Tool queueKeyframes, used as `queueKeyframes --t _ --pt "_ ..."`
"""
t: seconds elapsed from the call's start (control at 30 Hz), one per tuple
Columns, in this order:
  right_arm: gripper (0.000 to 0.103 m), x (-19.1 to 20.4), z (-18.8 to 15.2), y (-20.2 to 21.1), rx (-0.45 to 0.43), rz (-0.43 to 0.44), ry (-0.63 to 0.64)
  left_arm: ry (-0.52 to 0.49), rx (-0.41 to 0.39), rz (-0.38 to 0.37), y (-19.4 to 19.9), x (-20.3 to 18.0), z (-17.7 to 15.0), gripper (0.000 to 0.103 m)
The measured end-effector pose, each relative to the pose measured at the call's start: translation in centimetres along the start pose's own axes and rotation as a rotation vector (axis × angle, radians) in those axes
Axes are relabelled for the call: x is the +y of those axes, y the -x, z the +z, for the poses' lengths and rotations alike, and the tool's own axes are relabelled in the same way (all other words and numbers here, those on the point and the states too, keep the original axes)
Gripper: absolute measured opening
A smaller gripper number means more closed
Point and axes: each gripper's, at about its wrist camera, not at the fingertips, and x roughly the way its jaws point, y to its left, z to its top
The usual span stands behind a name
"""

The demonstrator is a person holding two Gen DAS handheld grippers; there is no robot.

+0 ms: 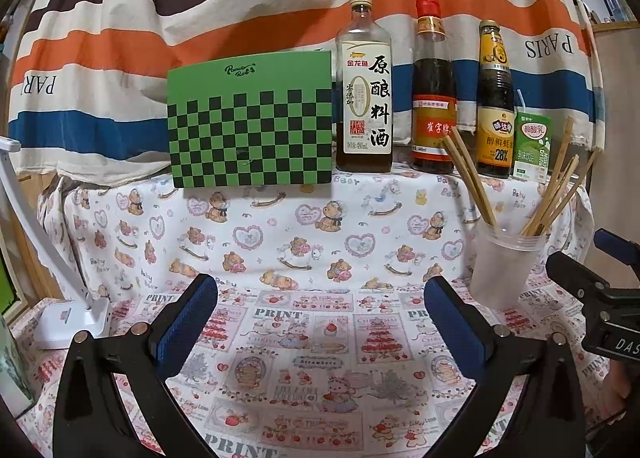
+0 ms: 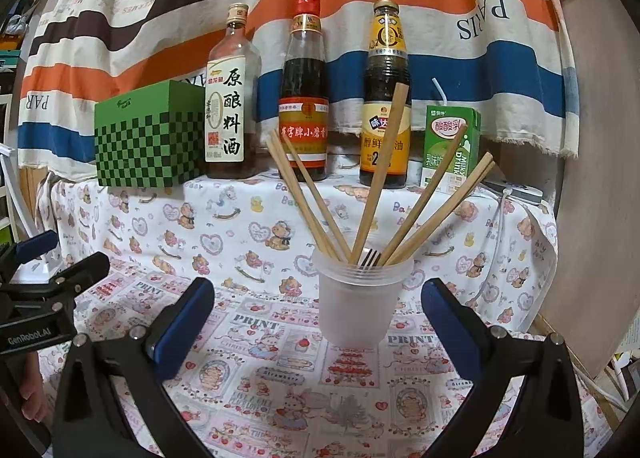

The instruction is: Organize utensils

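Black tool [image 1: 320, 322], blue pads [image 1: 188, 322], silver screws

Your left wrist cam sits low over the tablecloth [image 1: 320, 358], facing the back row of bottles [image 1: 432, 98]; the plastic cup [image 1: 506, 258] is near, at 2 o'clock. Your right wrist cam looks the same way from further right, cup [image 2: 360, 298] close at 12 o'clock. Both share the cup, chopsticks [image 2: 380, 170], bottles, green checkered box [image 1: 252, 122], and each sees the other gripper at its edge.

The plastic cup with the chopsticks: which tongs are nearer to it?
Right. The right tongs face the plastic cup head-on, open; the left tongs sit off to its left, also open.
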Motion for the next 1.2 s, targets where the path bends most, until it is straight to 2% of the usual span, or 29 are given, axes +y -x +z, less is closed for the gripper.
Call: queueKeyframes --t 1.2 --pt "0.103 -0.47 -0.04 -0.34 0.028 -0.007 -0.032 -0.007 0.002 0.015 -0.06 -0.09 0.02 0.103"
